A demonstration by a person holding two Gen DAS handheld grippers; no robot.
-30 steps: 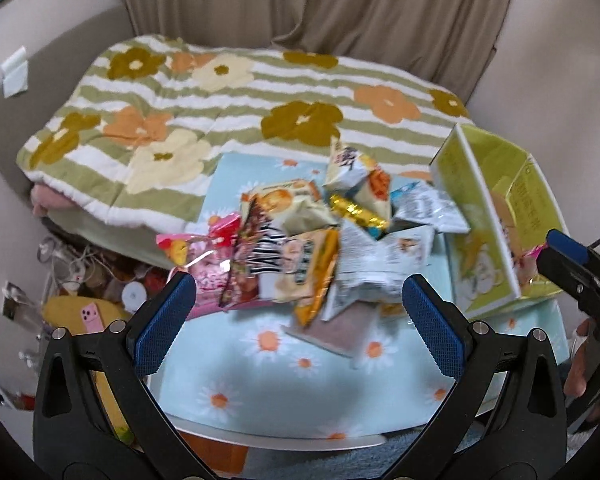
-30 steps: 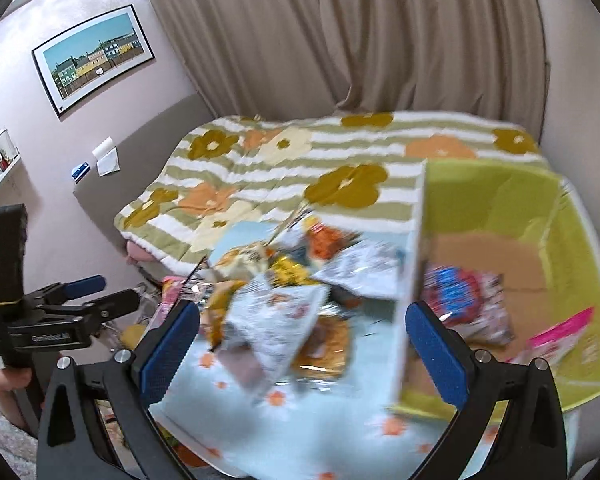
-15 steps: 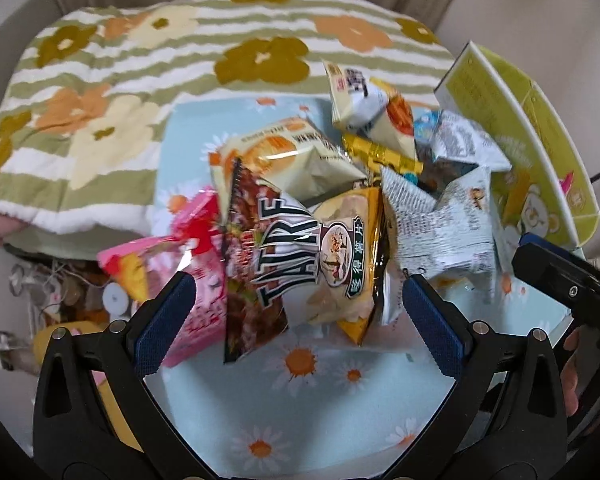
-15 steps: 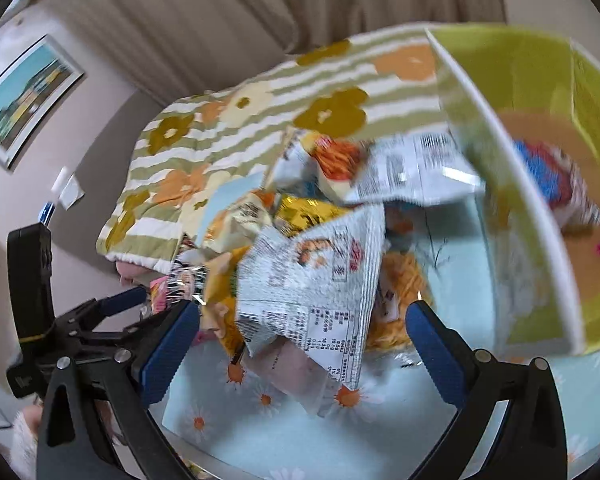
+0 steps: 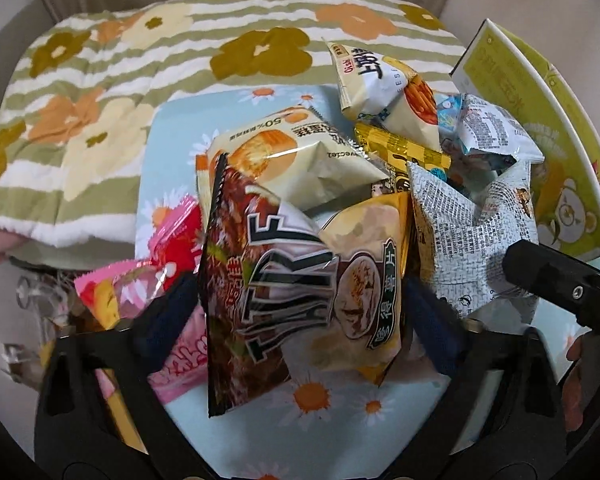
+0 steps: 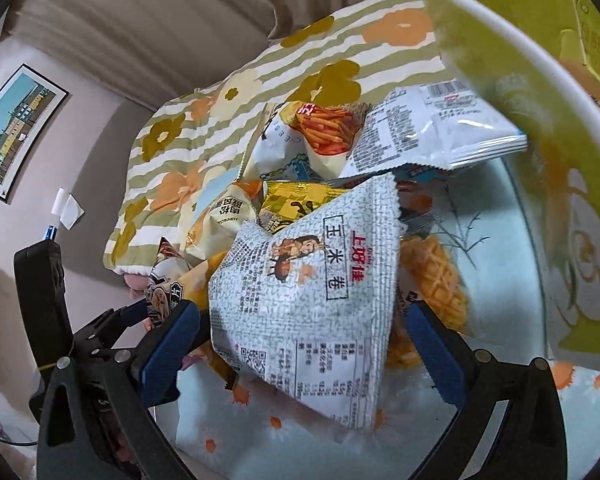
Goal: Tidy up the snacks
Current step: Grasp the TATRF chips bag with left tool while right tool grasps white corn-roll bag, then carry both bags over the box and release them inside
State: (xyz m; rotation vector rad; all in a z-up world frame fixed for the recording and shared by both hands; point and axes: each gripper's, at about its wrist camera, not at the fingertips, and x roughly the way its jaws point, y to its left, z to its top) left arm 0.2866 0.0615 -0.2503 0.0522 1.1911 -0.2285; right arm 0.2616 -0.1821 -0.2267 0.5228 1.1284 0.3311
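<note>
A heap of snack bags lies on a light blue daisy-print table (image 5: 332,412). My left gripper (image 5: 300,320) is open, its blue pads either side of a dark brown "TRF" bag (image 5: 256,292) and a yellow bag (image 5: 368,292). My right gripper (image 6: 300,344) is open around a white newsprint-pattern bag (image 6: 312,292), which also shows in the left wrist view (image 5: 472,240). A yellow-green cardboard box (image 6: 540,92) stands open at the right, also in the left wrist view (image 5: 540,132).
Cream, gold, white and pink bags (image 5: 180,240) fill the heap. A bed with a green striped flower blanket (image 5: 140,80) lies behind the table. Clutter sits on the floor at the left. A framed picture (image 6: 12,128) hangs on the wall.
Both grippers have moved down and forward into the snack heap. The bags now sit between their open pads, and the box has slid to the right edge of both views.
</note>
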